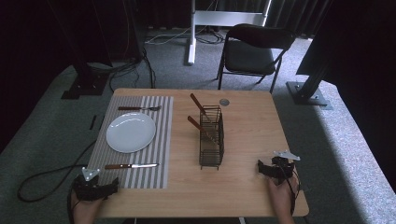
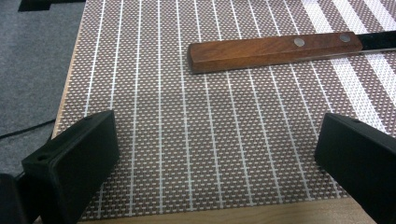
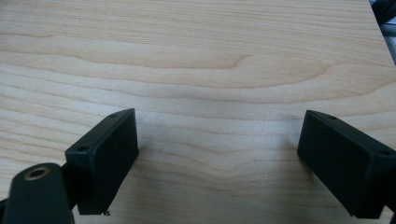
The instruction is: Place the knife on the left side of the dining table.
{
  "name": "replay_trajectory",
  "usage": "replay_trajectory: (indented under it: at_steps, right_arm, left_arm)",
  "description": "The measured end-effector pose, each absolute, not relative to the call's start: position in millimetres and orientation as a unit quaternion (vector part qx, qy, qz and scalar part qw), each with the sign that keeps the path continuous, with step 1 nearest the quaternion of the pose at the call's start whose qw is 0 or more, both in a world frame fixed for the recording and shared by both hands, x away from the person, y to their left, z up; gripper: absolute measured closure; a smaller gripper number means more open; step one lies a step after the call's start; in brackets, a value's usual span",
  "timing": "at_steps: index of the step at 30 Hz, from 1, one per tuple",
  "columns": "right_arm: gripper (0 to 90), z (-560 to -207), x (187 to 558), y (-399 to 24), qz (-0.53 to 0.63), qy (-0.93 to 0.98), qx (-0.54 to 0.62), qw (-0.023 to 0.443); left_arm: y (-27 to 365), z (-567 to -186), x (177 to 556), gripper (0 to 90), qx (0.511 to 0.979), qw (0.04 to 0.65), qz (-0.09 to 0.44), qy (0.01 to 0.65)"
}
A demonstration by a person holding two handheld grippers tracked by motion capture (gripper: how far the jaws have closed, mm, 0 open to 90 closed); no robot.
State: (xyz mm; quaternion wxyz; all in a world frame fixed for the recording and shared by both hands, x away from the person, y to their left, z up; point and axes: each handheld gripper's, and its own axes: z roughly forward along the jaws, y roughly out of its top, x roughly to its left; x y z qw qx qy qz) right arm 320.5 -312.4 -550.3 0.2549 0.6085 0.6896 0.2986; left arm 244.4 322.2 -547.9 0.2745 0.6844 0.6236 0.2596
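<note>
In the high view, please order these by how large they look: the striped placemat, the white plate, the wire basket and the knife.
1. striped placemat, clearly the largest.
2. white plate.
3. wire basket; it stands upright, so its rank against the plate is unsure.
4. knife, the smallest, long but thin.

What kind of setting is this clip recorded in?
Probably a lab or studio staged as a dining spot: a wooden table laid with a striped placemat, plate and knife, ringed by dark curtains, floor cables and stand bases.
</note>
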Motion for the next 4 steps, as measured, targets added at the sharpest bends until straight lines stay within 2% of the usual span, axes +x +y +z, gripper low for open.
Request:
replay_trajectory:
  at_steps: [4]
  right_arm:
    - [11.6,-550.3,320.5,-312.4,0.299,0.69,0.609,0.255]
  left_arm:
    - [322.3,-548.0,244.3,0.0,0.684,0.275,0.26,0.624]
